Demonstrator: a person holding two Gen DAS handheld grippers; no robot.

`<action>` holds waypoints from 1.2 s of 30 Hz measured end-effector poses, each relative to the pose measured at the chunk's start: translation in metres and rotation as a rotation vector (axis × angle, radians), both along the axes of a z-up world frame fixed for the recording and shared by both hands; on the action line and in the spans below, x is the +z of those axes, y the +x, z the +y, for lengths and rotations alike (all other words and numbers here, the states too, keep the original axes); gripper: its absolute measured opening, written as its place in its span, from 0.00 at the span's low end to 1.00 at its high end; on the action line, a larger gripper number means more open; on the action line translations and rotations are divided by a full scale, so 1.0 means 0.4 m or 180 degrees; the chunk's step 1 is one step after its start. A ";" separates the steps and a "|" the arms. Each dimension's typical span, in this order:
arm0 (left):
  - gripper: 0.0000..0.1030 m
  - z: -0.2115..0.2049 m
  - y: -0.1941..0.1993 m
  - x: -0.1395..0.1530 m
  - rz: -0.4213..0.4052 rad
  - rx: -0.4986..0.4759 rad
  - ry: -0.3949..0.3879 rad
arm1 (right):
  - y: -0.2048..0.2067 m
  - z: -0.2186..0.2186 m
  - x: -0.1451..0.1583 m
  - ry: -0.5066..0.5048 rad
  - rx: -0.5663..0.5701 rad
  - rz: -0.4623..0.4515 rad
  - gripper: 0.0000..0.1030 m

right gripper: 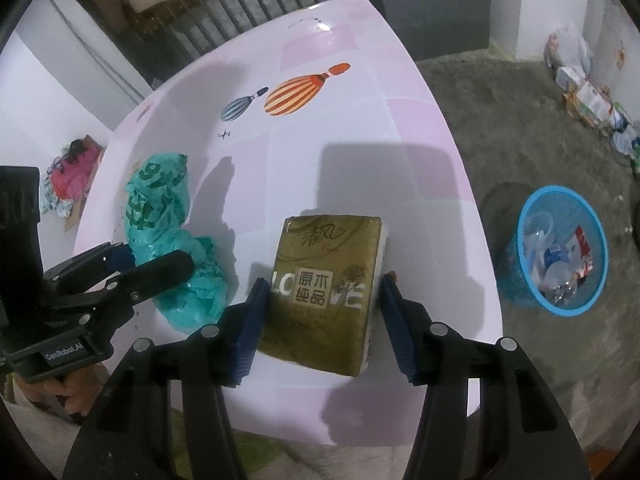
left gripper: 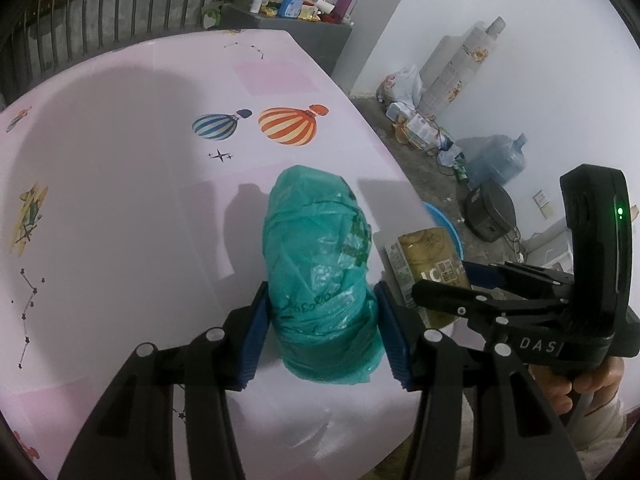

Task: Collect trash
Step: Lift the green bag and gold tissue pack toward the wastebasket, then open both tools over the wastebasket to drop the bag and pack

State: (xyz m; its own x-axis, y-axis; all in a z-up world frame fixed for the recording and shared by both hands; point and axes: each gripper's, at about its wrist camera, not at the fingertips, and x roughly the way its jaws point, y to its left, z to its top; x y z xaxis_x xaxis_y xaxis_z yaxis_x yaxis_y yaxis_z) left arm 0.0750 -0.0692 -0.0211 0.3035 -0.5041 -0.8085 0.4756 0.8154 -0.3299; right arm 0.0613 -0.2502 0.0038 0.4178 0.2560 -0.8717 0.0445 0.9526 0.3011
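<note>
Tissue pack (left gripper: 430, 264) half hidden behind right gripper (left gripper: 436, 284) in left wrist view; blue basket (right gripper: 560, 250) contents too small to tell.

White walls (left gripper: 460, 8), bare grey concrete floor (right gripper: 500, 128). Pink tablecloth (left gripper: 120, 160) w/ hot-air balloon print. Metal railing (left gripper: 120, 12) behind, dark outside, city lights. Grey cabinet (right gripper: 436, 8) w/ clutter on top. Water jug (left gripper: 500, 156) by wall.
</note>
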 end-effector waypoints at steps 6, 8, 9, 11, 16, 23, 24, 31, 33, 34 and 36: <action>0.48 -0.002 -0.007 0.009 -0.0084 -0.0016 0.0038 | -0.005 -0.015 0.002 0.0112 -0.0058 -0.0010 0.50; 0.48 -0.004 -0.009 0.013 -0.0120 -0.0022 0.0051 | -0.008 -0.021 0.004 0.0156 -0.0082 -0.0014 0.50; 0.48 -0.005 -0.010 0.015 -0.0141 -0.0027 0.0058 | -0.010 -0.025 0.006 0.0177 -0.0099 -0.0023 0.50; 0.48 -0.007 -0.012 0.018 -0.0170 -0.0042 0.0064 | -0.014 -0.036 0.011 0.0238 -0.0131 -0.0054 0.50; 0.48 -0.015 -0.017 0.030 -0.0250 -0.0075 0.0098 | -0.022 -0.063 0.021 0.0408 -0.0215 -0.0112 0.50; 0.48 -0.043 -0.022 0.060 -0.0372 -0.0164 0.0120 | -0.048 -0.123 0.042 0.0627 -0.0378 -0.0245 0.50; 0.48 -0.050 -0.022 0.064 -0.0383 -0.0193 0.0117 | -0.054 -0.138 0.047 0.0648 -0.0420 -0.0275 0.50; 0.48 -0.153 -0.007 0.122 -0.0487 -0.0549 -0.0001 | -0.122 -0.277 0.074 0.0749 -0.0913 -0.0503 0.50; 0.48 -0.210 0.000 0.138 -0.0478 -0.0736 -0.0057 | -0.157 -0.337 0.074 0.0754 -0.1155 -0.0560 0.50; 0.48 -0.242 0.006 0.142 -0.0444 -0.0826 -0.0081 | -0.174 -0.366 0.071 0.0766 -0.1276 -0.0578 0.50; 0.48 -0.298 0.011 0.146 -0.0392 -0.0976 -0.0101 | -0.218 -0.440 0.054 0.0831 -0.1591 -0.0586 0.50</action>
State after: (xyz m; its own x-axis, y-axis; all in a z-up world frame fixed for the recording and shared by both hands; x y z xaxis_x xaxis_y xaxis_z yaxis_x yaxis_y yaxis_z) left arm 0.0795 -0.1885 0.0373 0.2281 -0.6115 -0.7577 0.7352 0.6183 -0.2777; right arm -0.0258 -0.4261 0.0256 0.6813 0.1854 -0.7082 0.3935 0.7230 0.5679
